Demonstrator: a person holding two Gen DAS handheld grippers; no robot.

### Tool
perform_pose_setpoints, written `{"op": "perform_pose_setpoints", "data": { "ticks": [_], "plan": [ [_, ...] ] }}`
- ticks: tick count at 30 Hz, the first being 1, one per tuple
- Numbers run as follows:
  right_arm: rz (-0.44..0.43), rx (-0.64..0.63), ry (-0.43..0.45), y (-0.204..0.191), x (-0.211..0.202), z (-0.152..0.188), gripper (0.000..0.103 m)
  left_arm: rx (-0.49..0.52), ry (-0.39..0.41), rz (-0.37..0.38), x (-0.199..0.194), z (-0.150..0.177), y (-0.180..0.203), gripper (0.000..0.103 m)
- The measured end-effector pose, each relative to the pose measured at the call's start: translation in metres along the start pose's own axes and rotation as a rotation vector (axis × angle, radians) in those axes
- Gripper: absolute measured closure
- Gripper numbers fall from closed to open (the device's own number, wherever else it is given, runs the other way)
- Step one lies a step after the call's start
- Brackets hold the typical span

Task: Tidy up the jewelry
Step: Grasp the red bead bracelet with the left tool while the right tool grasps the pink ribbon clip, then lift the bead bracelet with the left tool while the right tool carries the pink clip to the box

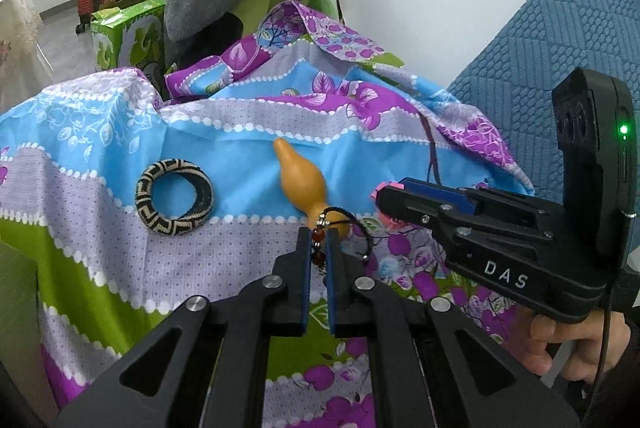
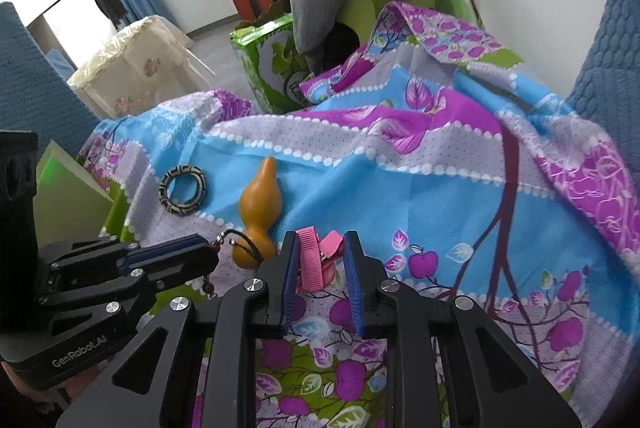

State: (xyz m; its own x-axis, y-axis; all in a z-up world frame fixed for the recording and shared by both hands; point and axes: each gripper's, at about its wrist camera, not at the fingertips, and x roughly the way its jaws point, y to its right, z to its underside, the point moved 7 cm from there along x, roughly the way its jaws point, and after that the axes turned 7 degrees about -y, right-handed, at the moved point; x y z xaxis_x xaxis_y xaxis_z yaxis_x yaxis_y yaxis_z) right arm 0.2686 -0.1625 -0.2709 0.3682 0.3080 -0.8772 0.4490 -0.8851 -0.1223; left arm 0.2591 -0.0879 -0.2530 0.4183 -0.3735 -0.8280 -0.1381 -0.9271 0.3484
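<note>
The left gripper (image 1: 319, 246) pinches the gourd pendant's (image 1: 303, 180) beaded cord (image 1: 319, 234), its long axis pointing away along the floral bedsheet (image 1: 240, 268), while the right gripper (image 2: 322, 282), fingers parted, straddles the pink ribbon hair clip (image 2: 314, 258).

A gourd pendant (image 1: 301, 178) is lying on the bedsheet (image 1: 240, 260), with a woven bangle (image 1: 175, 197) sitting to its left. A ribbon hair clip (image 2: 316, 262) is lying right of the gourd's cord end. A cardboard box (image 1: 128, 36) is standing behind the sheet.
</note>
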Motion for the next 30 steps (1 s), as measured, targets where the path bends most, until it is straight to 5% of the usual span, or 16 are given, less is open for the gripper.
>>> {"op": "perform_pose_setpoints", "data": {
  "ticks": [13, 30],
  "plan": [
    [0.030, 0.010, 0.042, -0.019, -0.044, 0.018, 0.083, 0.003, 0.033, 0.013, -0.042, 0.017, 0.010, 0.097],
    [0.047, -0.015, 0.095, -0.073, -0.099, 0.061, 0.083, -0.085, 0.020, -0.074, -0.110, 0.059, -0.021, 0.097]
  ]
}}
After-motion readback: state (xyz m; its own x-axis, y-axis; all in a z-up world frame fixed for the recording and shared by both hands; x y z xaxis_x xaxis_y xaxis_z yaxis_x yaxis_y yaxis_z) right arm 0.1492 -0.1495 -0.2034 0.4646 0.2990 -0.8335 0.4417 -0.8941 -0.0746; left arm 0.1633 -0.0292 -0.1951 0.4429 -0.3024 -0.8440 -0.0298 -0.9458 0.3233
